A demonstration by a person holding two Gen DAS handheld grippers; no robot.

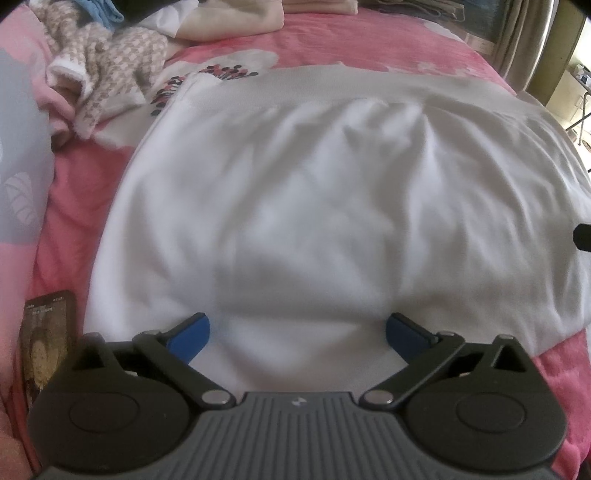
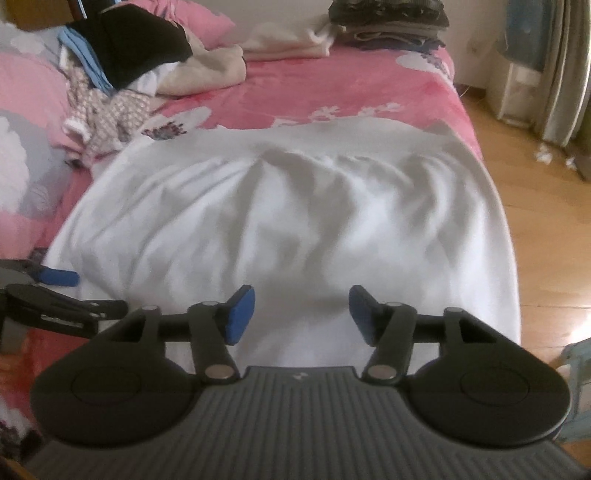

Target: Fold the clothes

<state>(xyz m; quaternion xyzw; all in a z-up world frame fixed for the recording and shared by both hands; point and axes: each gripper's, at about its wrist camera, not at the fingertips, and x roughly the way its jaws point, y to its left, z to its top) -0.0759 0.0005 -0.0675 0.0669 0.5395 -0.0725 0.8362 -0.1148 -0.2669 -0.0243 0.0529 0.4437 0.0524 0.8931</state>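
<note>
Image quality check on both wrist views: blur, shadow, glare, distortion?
Left wrist: white garment soft and smeared mid-frame, claw's shadow on the cloth just ahead of it, fisheye bows the bed. Right wrist: softer overall, glare on the wood floor at right, folded stack at the far end dark.

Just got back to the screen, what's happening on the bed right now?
A person is folding laundry with a handheld claw in each hand. A white garment lies spread on the pink bedspread, still wrinkled. Both the left claw and the right claw hang over its near edge with jaws apart and nothing gripped. An unsorted clothes pile sits at the far left, and folded stacks at the far end of the bed.
</note>
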